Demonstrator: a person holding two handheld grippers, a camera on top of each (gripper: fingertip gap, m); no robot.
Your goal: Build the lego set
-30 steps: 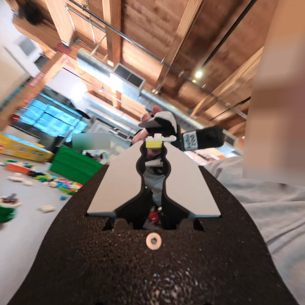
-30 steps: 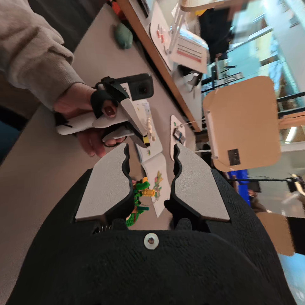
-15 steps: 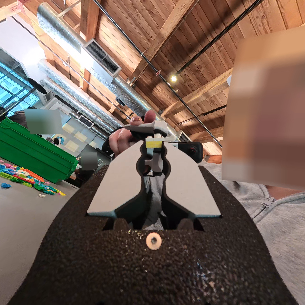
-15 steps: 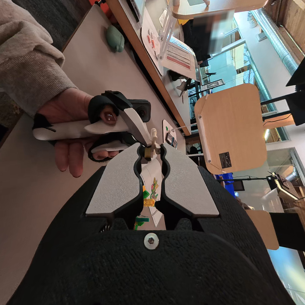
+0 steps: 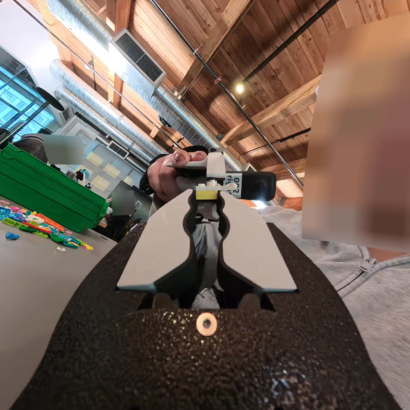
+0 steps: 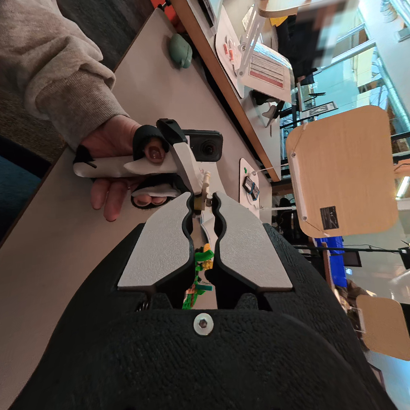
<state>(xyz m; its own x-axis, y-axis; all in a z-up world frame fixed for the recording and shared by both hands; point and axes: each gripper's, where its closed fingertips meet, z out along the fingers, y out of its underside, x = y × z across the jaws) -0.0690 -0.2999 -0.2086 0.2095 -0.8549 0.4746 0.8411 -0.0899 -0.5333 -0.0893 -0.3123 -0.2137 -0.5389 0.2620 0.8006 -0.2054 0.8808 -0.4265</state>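
Bench (image 5: 26,277) of pale grey carries one long green plastic bin (image 5: 51,195) and a pile of loose bright bricks (image 5: 33,224). Up in the air, the left tongs (image 5: 206,196) pinch one small yellow brick with a white piece on top (image 5: 206,192). The right tongs (image 6: 200,200) squeeze that same small piece (image 6: 199,203) from its other side.

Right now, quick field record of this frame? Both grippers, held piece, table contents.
left gripper: shut on yellow brick, raised above table
held piece: yellow brick with white pieces stacked on top
right gripper: fingertips closed in around the same small assembly; firm contact cannot be told
table: green plant build lying behind right gripper
loose bricks: colourful pile beside green bin
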